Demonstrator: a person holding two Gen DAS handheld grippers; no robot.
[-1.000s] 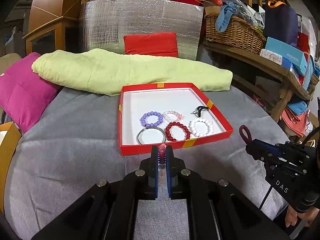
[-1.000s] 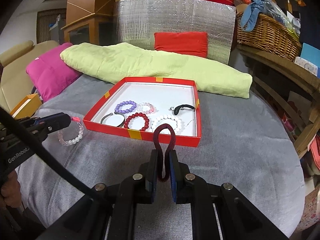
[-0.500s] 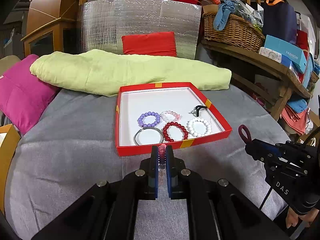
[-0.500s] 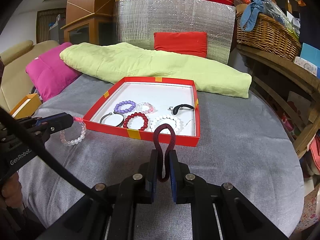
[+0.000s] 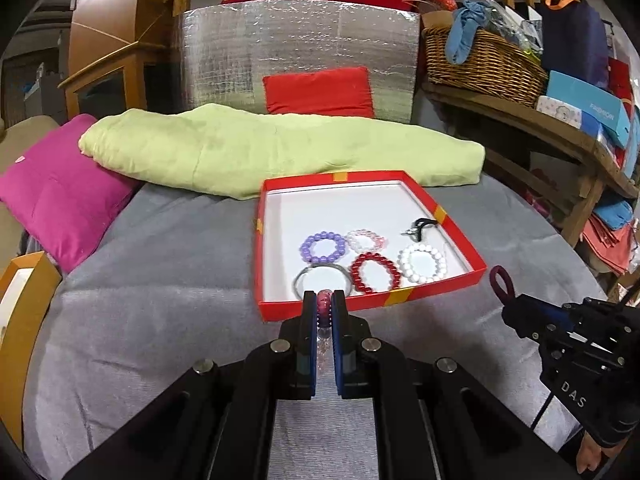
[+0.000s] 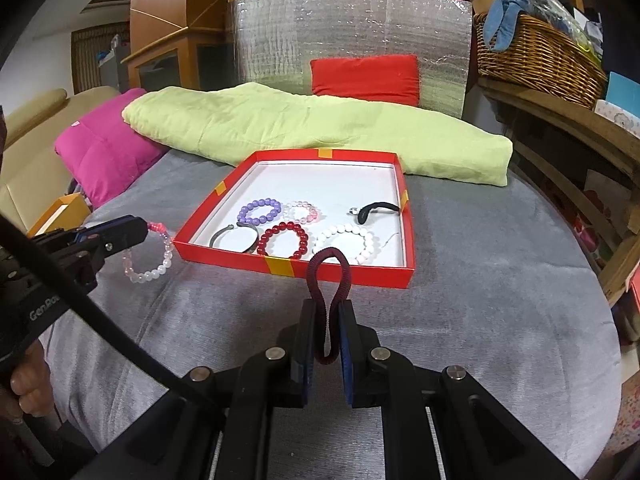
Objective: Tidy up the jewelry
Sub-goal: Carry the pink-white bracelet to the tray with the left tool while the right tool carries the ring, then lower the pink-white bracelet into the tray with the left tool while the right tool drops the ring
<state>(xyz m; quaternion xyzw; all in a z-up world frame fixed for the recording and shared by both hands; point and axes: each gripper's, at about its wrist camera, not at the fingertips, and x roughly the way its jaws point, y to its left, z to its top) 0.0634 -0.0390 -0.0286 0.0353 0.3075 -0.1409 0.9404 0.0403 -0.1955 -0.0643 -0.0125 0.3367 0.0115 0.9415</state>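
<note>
A red tray [image 5: 460,226] [image 6: 408,240] with a white floor lies on the grey table and holds purple [image 5: 323,246], pink-white [image 5: 366,240], red [image 5: 374,272] and white [image 5: 423,263] bead bracelets, a grey bangle [image 5: 320,272] and a black hair tie [image 5: 420,226]. My left gripper [image 5: 323,300] is shut on a pink-and-clear bead bracelet [image 6: 148,256] just before the tray's near rim. My right gripper [image 6: 328,308] is shut on a dark red hair tie [image 6: 328,268], at the tray's near right corner.
A green folded blanket [image 5: 280,148] lies behind the tray, a magenta cushion [image 5: 60,196] at the left. An orange box [image 5: 20,300] sits at the table's left edge. A wooden shelf with a wicker basket [image 5: 480,64] stands at the right.
Both grippers have moved a little nearer the tray; the tray appears larger in both views. Both still hold their items.
</note>
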